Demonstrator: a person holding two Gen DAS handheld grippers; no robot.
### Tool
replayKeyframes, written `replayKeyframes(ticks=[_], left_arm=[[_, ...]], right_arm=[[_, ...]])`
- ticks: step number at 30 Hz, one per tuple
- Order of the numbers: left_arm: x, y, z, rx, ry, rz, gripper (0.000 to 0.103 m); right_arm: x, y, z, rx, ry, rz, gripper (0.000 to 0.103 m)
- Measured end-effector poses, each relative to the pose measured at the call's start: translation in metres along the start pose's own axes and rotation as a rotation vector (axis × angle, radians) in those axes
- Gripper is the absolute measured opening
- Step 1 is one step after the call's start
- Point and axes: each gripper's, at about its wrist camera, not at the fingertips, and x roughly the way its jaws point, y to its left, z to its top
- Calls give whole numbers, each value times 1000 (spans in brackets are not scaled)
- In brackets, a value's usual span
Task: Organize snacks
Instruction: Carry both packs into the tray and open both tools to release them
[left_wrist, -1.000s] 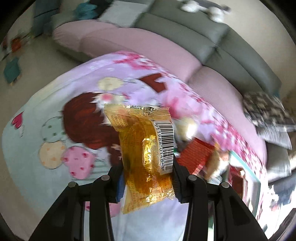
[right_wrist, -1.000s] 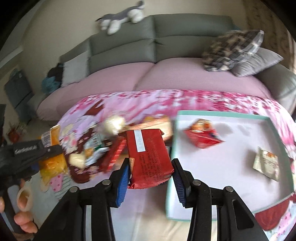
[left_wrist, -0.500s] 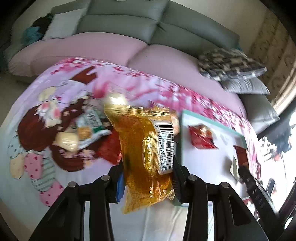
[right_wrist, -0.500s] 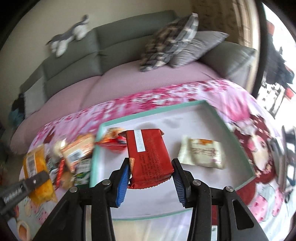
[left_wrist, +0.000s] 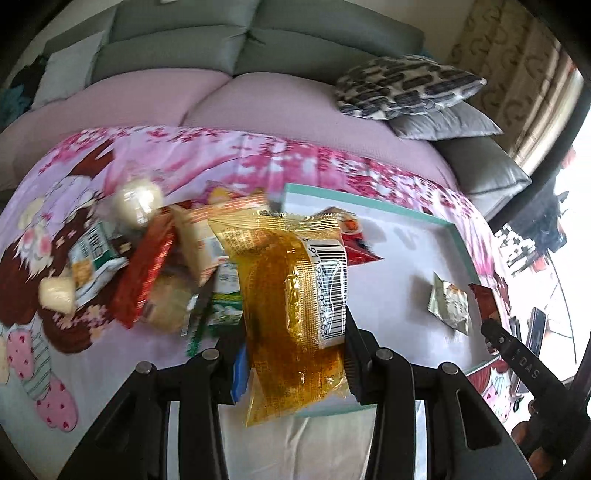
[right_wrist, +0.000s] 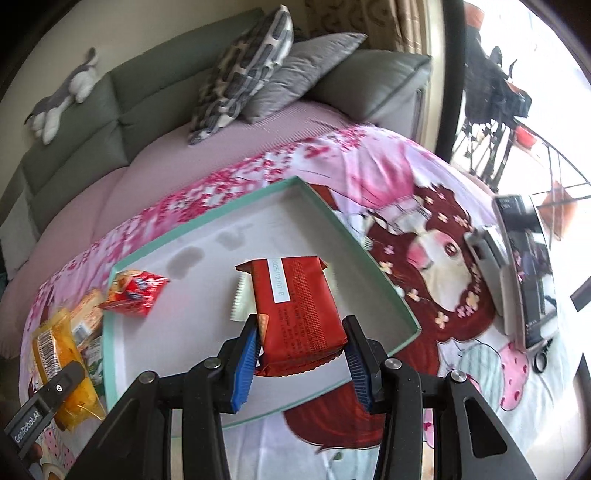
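I've swung both tongs over the tray (right_wrist: 391, 291): left (left_wrist: 293, 354) holding the yellow pack (left_wrist: 295, 314), right (right_wrist: 301, 354) the red pack (right_wrist: 299, 306), probably ready to drop

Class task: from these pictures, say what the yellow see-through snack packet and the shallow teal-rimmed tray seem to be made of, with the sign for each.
Yellow see-through snack packet: thin glossy plastic film; contents show through, crimped end.
Shallow teal-rimmed tray: probably matte cardboard; thin straight walls, dull white floor.

Bare tray (right_wrist: 207, 332) floor between packets (right_wrist: 135, 293)
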Motion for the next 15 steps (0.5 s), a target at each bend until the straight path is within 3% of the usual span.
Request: replayKeyframes(ticks=[6, 10, 15], left_arm=[[10, -24, -7, 102, 13, -36, 43], [32, -32, -15, 148, 86, -50, 44], [47, -38, -21, 202, 105, -6, 44]], right_arm=[[10, -3, -2, 2, 35, -7, 47], [19, 1, -6, -5, 65, -9, 47], [26, 1, -8, -8, 90, -14, 47]])
